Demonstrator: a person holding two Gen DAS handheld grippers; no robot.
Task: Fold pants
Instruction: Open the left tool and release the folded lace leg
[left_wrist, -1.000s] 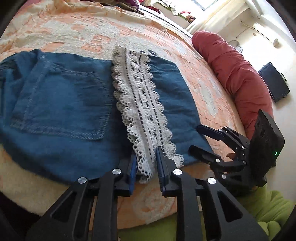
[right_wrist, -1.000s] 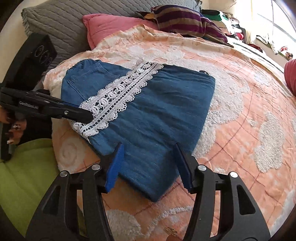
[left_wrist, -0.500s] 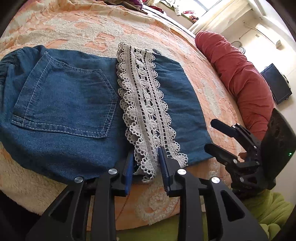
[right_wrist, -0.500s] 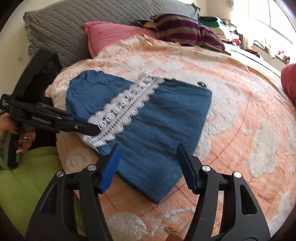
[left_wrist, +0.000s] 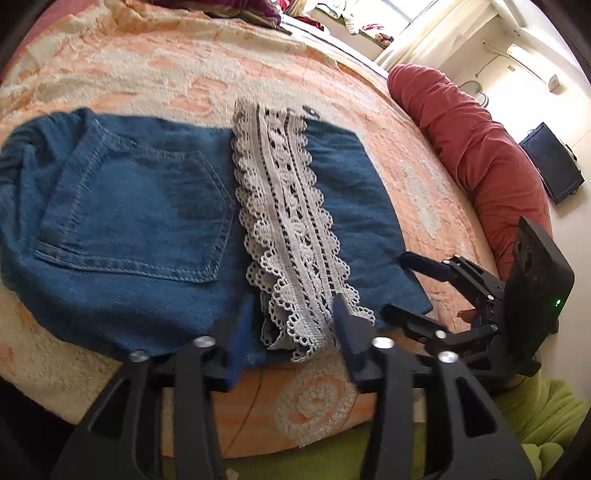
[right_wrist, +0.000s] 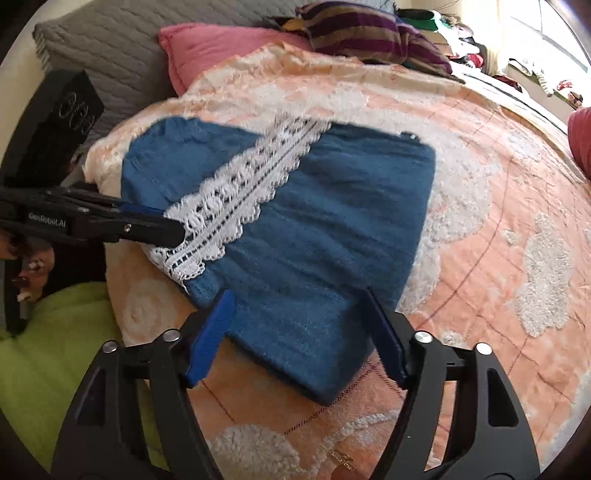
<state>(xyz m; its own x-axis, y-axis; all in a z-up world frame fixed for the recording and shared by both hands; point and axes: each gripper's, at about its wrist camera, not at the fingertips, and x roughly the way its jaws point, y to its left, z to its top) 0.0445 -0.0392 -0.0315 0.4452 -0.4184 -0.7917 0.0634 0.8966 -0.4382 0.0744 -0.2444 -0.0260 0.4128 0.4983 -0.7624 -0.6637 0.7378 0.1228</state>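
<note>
Both claws are opening: the left claw (left_wrist: 291, 332) astride the pants' (left_wrist: 129, 221) lace trim (left_wrist: 288, 229), the right claw (right_wrist: 299, 332) astride their folded edge.

Open bedspread (right_wrist: 498, 206) right of the folded pants (right_wrist: 332, 221); pillows (right_wrist: 207, 48) behind, red bolster (left_wrist: 480, 147) far right.
</note>
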